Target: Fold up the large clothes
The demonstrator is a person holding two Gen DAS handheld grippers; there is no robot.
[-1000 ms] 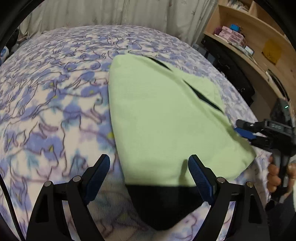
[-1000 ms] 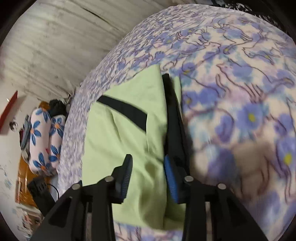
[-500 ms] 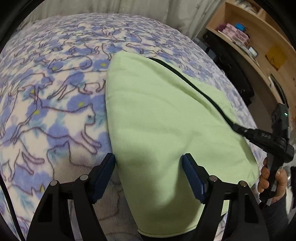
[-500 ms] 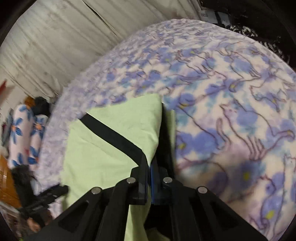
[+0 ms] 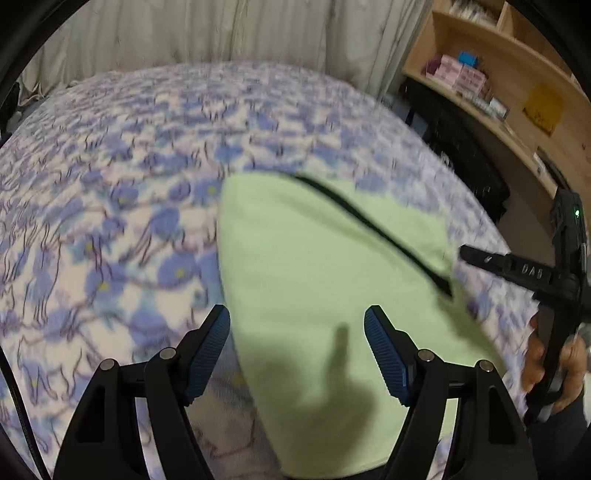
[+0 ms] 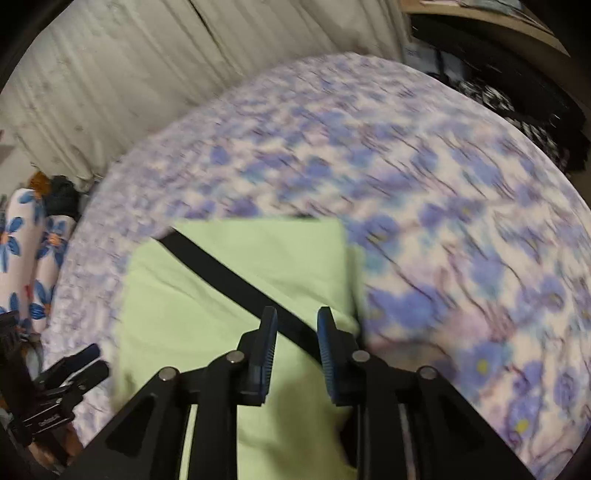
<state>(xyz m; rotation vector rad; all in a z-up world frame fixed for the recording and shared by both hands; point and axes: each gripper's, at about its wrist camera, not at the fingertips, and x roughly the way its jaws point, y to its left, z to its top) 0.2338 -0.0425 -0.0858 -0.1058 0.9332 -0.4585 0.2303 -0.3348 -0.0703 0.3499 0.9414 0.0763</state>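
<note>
Looking down from both wrist cameras, I see a pale green garment [image 5: 314, 280] lying folded flat on a bed [image 5: 110, 221] covered in a blue and white cat-print blanket. A black band [image 6: 236, 280] runs diagonally across the garment's top layer. My left hand-held gripper [image 5: 297, 354] hangs above the garment's near edge with its blue-padded jaws spread wide and nothing between them. My right hand-held gripper [image 6: 297, 354] hangs over the garment's near right corner; its jaws have just been opening and now stand a narrow gap apart, with the cloth and black band seen below, not pinched. In the left view the right gripper shows at the right edge, held by a hand [image 5: 546, 365], just beside the garment's right side. A pale curtain [image 5: 203, 33] hangs behind the bed, and wooden shelves [image 5: 517, 85] stand to the right. Both views are blurred.
</note>
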